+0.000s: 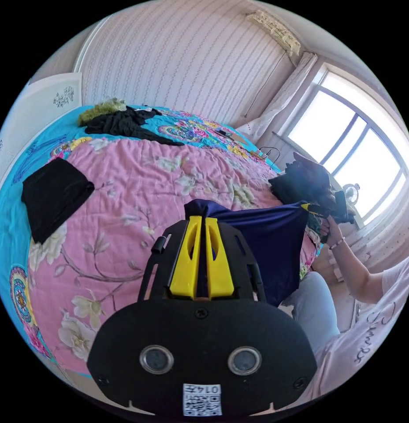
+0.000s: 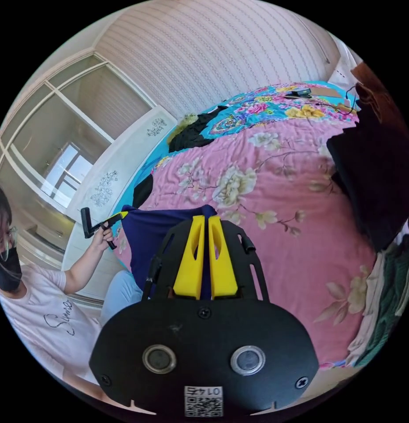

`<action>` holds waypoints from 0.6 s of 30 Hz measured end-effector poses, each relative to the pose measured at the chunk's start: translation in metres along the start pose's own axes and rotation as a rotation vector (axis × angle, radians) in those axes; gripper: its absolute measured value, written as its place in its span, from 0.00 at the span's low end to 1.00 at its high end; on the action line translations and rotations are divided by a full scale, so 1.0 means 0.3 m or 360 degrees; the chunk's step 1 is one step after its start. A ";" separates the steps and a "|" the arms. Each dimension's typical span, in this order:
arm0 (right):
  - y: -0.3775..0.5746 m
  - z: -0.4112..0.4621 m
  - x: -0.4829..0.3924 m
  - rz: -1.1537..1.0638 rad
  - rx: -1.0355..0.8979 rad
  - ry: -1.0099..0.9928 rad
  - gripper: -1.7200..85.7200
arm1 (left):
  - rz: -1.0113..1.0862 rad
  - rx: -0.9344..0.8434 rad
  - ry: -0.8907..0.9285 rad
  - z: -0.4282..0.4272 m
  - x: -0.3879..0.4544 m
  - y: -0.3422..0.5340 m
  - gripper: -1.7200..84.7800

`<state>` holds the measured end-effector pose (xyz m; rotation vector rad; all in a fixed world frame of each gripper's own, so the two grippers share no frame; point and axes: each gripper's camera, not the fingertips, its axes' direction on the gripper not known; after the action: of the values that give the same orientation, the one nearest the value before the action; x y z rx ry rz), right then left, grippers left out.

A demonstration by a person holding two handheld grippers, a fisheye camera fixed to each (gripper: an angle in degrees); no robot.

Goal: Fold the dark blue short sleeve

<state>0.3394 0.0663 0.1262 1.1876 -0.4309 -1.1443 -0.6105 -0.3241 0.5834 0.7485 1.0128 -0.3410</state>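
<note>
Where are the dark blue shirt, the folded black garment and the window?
dark blue shirt (image 1: 275,246), left gripper view, stretched middle panel.
folded black garment (image 1: 52,198), left gripper view, centre of its top face.
window (image 1: 358,150), left gripper view, bright glass pane.

A pink floral quilt (image 1: 138,185) is spread over a turquoise patterned sheet (image 1: 6,229). A folded black garment (image 1: 52,196) is laid near its edge, and a crumpled black one (image 1: 120,123) farther off.

The shirt (image 1: 270,246) hangs stretched between the left gripper (image 1: 203,220) and right gripper (image 1: 306,207), above the bed (image 1: 138,185).
</note>
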 end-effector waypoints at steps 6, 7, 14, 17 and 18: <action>-0.151 0.230 0.000 0.0160 -0.0133 0.0341 0.03 | -0.0169 0.0036 -0.0154 0.188 -0.041 -0.035 0.01; -0.158 0.286 0.003 0.0206 -0.0202 0.0418 0.03 | -0.0228 -0.0059 -0.0206 0.238 -0.058 -0.024 0.01; -0.138 0.414 -0.201 -0.0120 -0.0253 0.0457 0.02 | -0.0054 0.0038 -0.0258 0.171 0.021 0.153 0.01; -0.202 0.565 -0.341 -0.0286 -0.0367 0.0274 0.02 | 0.0121 0.0001 -0.0018 0.185 0.168 0.236 0.01; -0.220 0.602 -0.371 -0.0320 -0.0390 0.0252 0.02 | 0.0160 -0.0028 0.0029 0.201 0.207 0.253 0.01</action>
<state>0.1212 0.0766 0.1673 1.1127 -0.0484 -1.2260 -0.4966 -0.3082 0.5796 0.7848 0.9904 -0.2385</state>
